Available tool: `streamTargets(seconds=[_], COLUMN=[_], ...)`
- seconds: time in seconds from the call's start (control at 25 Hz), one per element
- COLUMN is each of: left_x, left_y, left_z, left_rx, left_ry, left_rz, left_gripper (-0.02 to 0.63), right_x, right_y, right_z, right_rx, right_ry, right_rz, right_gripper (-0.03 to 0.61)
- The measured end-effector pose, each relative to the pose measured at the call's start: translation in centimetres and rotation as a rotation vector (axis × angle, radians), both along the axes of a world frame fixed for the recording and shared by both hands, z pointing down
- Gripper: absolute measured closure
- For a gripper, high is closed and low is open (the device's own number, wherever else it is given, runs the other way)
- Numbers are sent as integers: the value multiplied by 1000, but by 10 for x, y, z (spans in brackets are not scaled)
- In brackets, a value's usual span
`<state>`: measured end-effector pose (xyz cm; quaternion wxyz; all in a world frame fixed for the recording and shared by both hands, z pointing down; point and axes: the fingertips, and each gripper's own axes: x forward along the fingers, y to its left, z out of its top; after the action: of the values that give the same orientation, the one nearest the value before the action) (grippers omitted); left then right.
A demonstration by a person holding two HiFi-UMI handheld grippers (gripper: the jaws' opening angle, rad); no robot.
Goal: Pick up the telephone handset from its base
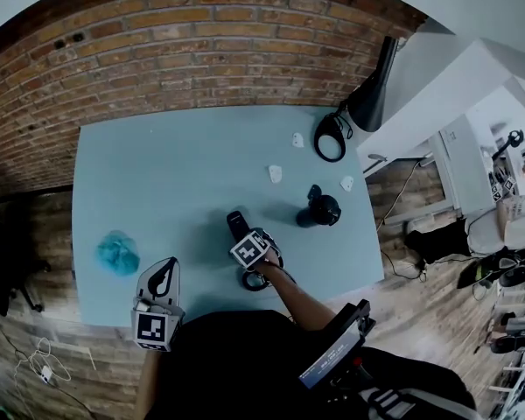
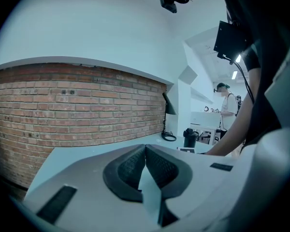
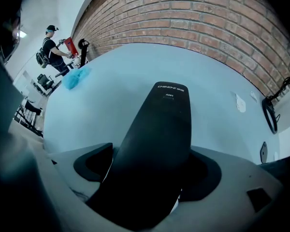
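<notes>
My right gripper point(image 1: 244, 237) is over the near middle of the light blue table point(image 1: 157, 164) and is shut on a black telephone handset point(image 1: 236, 224). In the right gripper view the handset point(image 3: 157, 139) fills the gap between the jaws of the right gripper point(image 3: 152, 180) and sticks out forward above the table. A black base point(image 1: 319, 210) stands to the right of it, apart from the handset; in the left gripper view the base point(image 2: 190, 138) is far off. My left gripper point(image 1: 162, 280) hangs at the table's front left edge; its pads point(image 2: 130, 166) meet with nothing between them.
A teal crumpled bundle point(image 1: 117, 252) lies at the table's left. Small white pieces point(image 1: 275, 173) lie mid-table. A black lamp point(image 1: 372, 86) and coiled cable point(image 1: 330, 136) sit at the far right corner. A brick wall point(image 1: 184, 51) backs the table. A person point(image 2: 227, 110) stands in the distance.
</notes>
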<state>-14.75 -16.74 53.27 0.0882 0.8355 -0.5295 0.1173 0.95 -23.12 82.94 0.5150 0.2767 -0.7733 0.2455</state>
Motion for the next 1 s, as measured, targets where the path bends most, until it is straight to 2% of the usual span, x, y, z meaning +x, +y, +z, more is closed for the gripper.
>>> streamTargets(seconds=[0.36, 1.0], left_x=[-4, 0], left_y=[-3, -6], left_z=[1, 5], left_rx=[20, 14], left_ry=[5, 7], left_rz=[12, 48], left_gripper=[595, 595], right_x=[2, 8], right_y=[3, 2], right_z=[-3, -15], right_rx=[-25, 17], right_ry=[-32, -29], right_rz=[34, 58], right_gripper=[189, 212])
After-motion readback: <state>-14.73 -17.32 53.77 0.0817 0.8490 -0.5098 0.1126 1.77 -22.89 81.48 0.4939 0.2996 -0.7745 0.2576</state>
